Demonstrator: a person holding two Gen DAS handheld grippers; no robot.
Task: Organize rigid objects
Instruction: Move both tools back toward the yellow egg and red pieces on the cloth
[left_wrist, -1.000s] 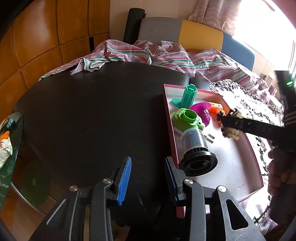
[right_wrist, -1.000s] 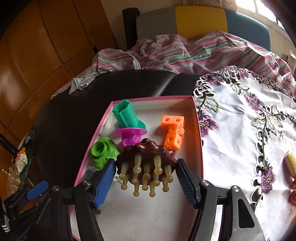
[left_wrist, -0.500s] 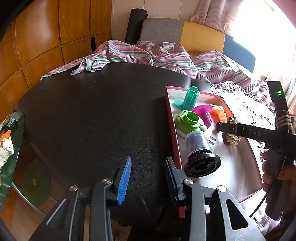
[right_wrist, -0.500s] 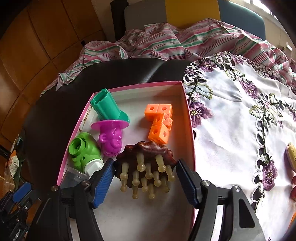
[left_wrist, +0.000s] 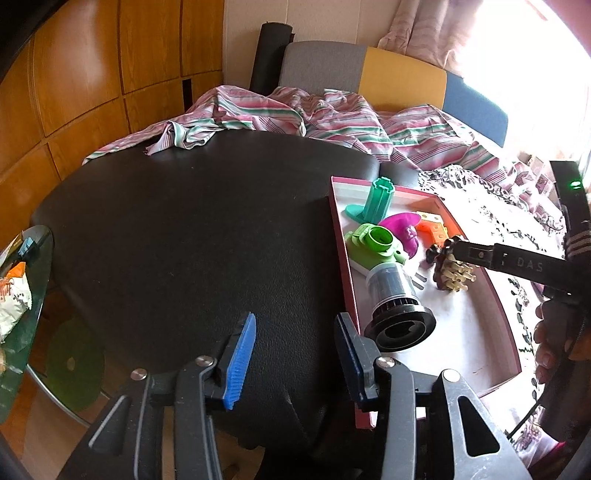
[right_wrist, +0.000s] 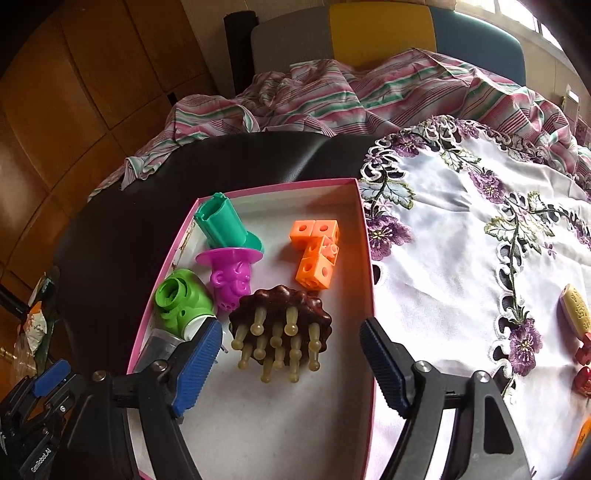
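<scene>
My right gripper (right_wrist: 291, 360) is opening, jaws clear of the brown wooden pegged massager (right_wrist: 282, 326) lying in the pink-rimmed box (right_wrist: 364, 280); withdrawing carelessly may snag its pegs.

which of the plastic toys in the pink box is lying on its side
The green-capped toy with the clear barrel and black round base: it lies flat along the pink box's left wall. The teal piece and purple piece stand on their flanges, though tilted.

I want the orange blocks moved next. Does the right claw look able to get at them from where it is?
Probably yes, but not straight on: the brown massager lies between the opening right claw and the orange blocks, so it would have to pass over.
</scene>
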